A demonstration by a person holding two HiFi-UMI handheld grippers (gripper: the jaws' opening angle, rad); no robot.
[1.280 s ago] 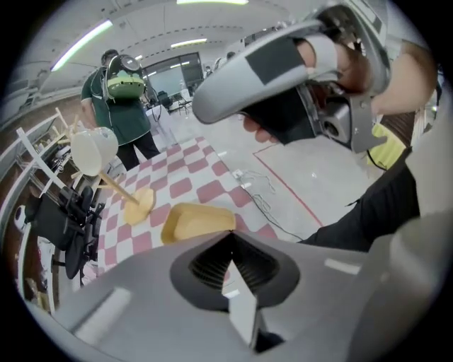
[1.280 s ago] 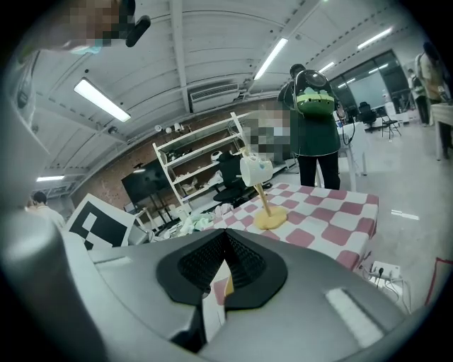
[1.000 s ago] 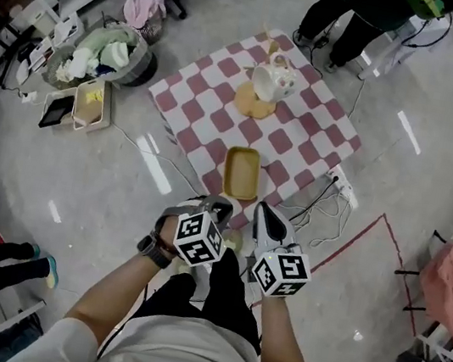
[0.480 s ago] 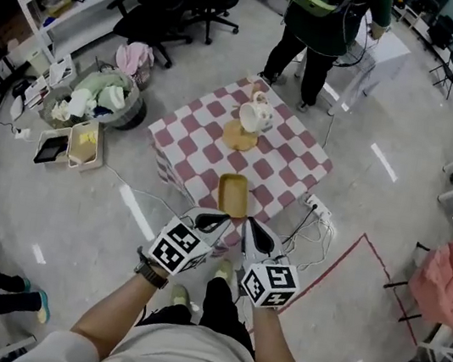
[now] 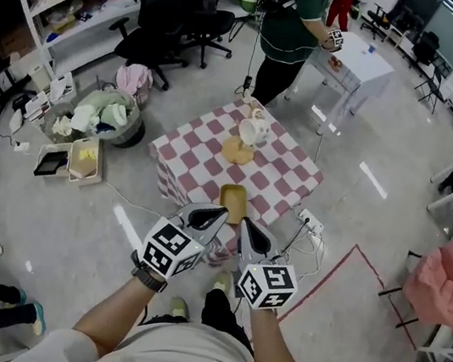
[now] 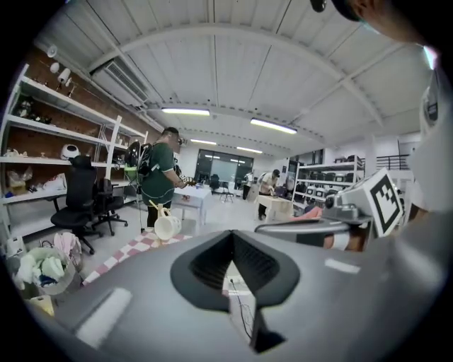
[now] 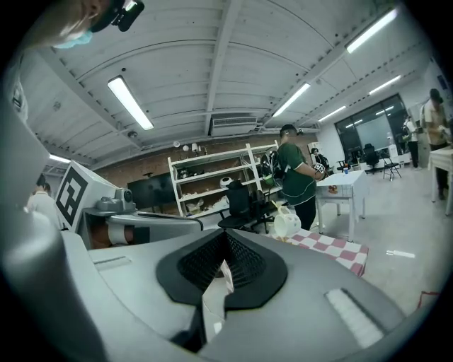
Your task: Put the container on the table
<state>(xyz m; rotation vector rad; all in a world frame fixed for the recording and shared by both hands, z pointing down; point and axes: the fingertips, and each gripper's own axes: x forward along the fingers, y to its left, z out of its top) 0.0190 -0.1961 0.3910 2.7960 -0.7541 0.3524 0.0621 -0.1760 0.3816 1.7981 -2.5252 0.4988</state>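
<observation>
A yellow rectangular container [image 5: 233,200] lies on the red-and-white checkered table [image 5: 199,167], near its front edge. Farther back a white jug [image 5: 255,129] stands by a round wooden mat [image 5: 237,151]. My left gripper [image 5: 218,212] and right gripper [image 5: 245,224] hover side by side just short of the table's front edge, both shut with nothing between the jaws. The left gripper view shows its jaws [image 6: 232,235] closed, with the jug [image 6: 167,226] beyond. In the right gripper view the right gripper [image 7: 225,239] is closed too, and the jug [image 7: 287,222] stands on the table [image 7: 333,244].
A person in green [image 5: 286,31] stands behind the table beside a white table [image 5: 359,65]. On the floor to the left are a basket of laundry [image 5: 104,117] and a beige crate [image 5: 84,161]. Cables and a power strip [image 5: 309,224] lie to the right. Office chairs [image 5: 173,12] stand at the back.
The head view has pulled back, so the table looks smaller and farther away. Both grippers stay shut and together at the table's front edge. The person in green has come into fuller view.
</observation>
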